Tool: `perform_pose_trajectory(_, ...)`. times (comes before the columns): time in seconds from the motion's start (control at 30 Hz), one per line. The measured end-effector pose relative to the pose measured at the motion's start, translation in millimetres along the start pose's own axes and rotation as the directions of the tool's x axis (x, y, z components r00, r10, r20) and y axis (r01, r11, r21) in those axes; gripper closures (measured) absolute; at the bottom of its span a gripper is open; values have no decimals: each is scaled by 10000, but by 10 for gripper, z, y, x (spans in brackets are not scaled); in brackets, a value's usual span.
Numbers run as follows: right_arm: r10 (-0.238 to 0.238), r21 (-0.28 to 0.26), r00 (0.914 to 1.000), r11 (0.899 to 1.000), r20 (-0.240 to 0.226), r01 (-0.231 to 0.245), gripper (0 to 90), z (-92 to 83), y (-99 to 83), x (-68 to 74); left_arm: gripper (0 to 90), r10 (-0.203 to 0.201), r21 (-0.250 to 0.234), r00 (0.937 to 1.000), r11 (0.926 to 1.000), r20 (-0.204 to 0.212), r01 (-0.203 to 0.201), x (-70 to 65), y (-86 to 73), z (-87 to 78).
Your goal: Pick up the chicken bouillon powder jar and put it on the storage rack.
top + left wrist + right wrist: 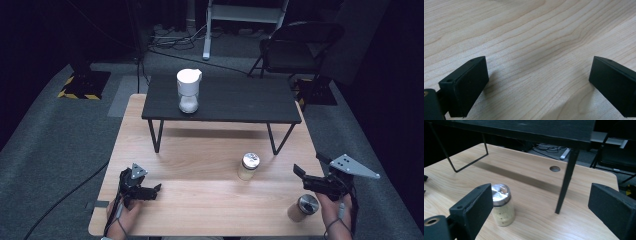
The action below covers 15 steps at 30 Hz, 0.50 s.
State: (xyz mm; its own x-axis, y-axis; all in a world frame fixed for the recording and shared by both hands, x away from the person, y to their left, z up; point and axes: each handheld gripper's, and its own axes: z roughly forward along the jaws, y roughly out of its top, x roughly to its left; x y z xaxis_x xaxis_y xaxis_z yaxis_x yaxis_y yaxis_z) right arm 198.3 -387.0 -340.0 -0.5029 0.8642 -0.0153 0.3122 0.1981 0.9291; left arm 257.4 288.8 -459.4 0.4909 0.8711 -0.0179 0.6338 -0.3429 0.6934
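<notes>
At the left of the high view, the left claw rests low on the pale wooden counter, held by a hand at the near edge; the left gripper view looks straight down at bare wood grain between its two black jaws, which stand wide apart with nothing between them. Farther back, a low black shelf on thin metal legs stands on the counter and carries a white jug near its left end. Right of centre, a small jar with a shiny metal lid stands on the wood just in front of the shelf's right leg. A second jar with a grey lid stands near the front right edge, just beside the right hand. The right claw hangs above the counter between the two jars, jaws spread and empty. The right gripper view shows what the high view cannot: the first jar's pale, speckled contents, seen close beside the left jaw, and a round hole in the counter beyond the shelf's leg. No label or writing can be read on either jar.
</notes>
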Motion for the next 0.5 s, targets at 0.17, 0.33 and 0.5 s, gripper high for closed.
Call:
perform_pose_trajectory(0.17, -78, 8, 9997, 10000, -218, 78, 59, 96, 87, 118, 24, 0, 1, 10000, 10000, -2, 0, -1, 0, 0)
perform_pose_trajectory(0.33, -331, 9, 9984, 9994, -452, 332, 59, 192, 194, 270, 24, -3, 1, 10000, 10000, -3, 3, -1, 0, 0)
perform_pose_trajectory(0.5, -622, -39, 9962, 9981, -615, 620, 59, 301, 259, 413, 22, 31, -9, 10000, 10000, -8, -31, 1, 1, 2)
